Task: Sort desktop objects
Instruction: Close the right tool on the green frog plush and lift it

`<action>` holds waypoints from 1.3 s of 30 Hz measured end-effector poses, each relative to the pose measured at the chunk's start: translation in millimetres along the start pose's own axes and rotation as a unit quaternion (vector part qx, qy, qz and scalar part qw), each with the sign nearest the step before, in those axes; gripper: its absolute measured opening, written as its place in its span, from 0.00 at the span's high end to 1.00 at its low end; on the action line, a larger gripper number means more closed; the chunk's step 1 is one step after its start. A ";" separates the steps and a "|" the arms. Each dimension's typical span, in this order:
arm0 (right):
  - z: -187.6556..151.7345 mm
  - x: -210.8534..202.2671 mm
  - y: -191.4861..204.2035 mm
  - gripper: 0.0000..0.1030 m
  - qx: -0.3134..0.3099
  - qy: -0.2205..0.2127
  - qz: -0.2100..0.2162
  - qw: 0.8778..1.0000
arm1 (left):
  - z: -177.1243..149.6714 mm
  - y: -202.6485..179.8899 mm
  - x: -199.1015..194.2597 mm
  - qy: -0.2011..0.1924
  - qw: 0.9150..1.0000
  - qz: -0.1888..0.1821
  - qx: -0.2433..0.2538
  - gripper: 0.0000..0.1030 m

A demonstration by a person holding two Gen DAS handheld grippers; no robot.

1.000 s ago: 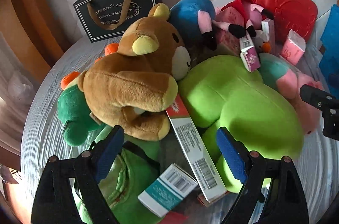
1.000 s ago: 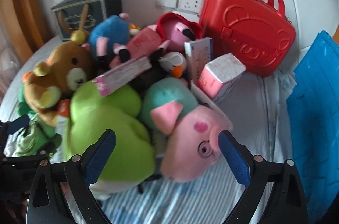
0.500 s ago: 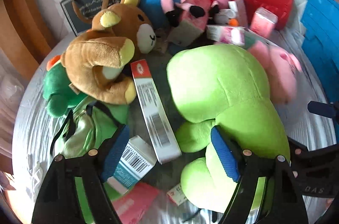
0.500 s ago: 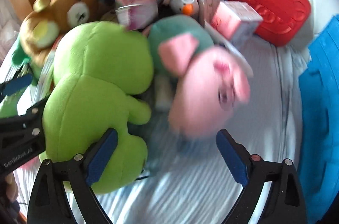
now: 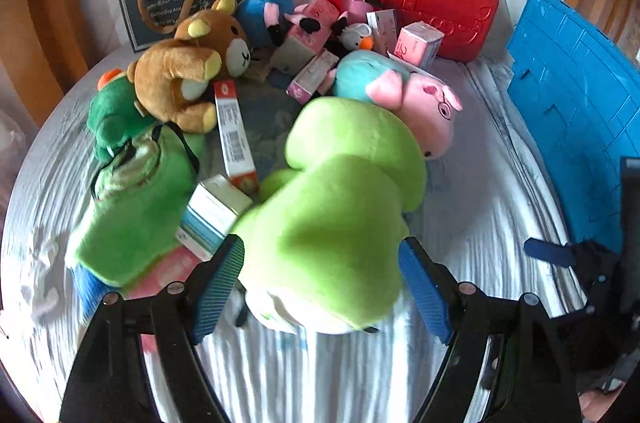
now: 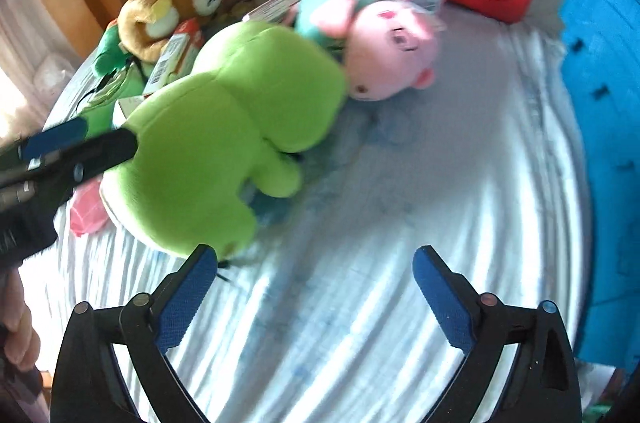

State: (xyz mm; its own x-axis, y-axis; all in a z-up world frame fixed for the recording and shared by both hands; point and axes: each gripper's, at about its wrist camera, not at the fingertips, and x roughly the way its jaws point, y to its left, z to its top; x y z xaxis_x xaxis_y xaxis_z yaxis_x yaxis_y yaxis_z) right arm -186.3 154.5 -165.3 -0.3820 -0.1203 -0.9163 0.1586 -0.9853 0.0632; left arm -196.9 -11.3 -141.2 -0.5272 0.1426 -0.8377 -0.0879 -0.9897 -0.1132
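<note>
blur: right-wrist view smeared, box labels unreadable | hidden: pink packet (image 6: 86, 209) half under green plush (image 6: 224, 127) | cut off: blue crate (image 5: 576, 127) at right edge

Each hand-held gripper (image 5: 322, 287) has black angular fingers faced with ribbed blue pads (image 6: 184, 299) (small round rivets dot the joints).

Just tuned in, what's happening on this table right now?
A person with a gripper in each hand is sorting a heap of plush toys and small boxes. The left gripper straddles the big green plush, which lies between its fingers; whether they press on it is hard to tell. The right gripper is opening over bare tablecloth, holding nothing. The pink pig lies just behind.
</note>
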 end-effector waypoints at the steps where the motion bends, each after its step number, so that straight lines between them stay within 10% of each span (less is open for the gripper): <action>1: -1.7 -5.9 -8.5 0.01 0.000 -0.004 -0.002 1.000 | -2.5 -5.6 1.6 0.004 1.000 0.002 -0.005 0.23; 10: 1.8 -20.1 -56.8 0.00 -0.087 -0.013 0.004 0.996 | -36.9 -37.8 42.4 0.000 0.984 0.153 -0.093 0.15; 17: 15.3 -6.8 -68.3 0.00 -0.127 -0.023 0.062 0.990 | -57.2 22.8 32.4 -0.001 0.963 0.217 -0.158 0.09; 22: 31.4 -5.0 -58.6 0.00 -0.125 -0.083 0.139 0.979 | -60.7 18.9 12.6 -0.030 0.969 0.199 -0.147 0.09; 39: 38.0 55.1 -2.0 0.00 -0.180 -0.072 0.125 0.973 | -75.2 24.2 92.1 -0.031 0.970 0.168 -0.171 0.05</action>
State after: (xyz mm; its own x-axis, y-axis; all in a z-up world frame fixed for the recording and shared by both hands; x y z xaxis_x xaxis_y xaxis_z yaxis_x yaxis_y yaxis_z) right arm -242.2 145.3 -200.9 -0.4102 -0.3916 -0.8237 0.5618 -0.8199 0.1100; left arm -184.0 -23.1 -261.2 -0.5284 -0.1984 -0.8255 0.3772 -0.9259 -0.0190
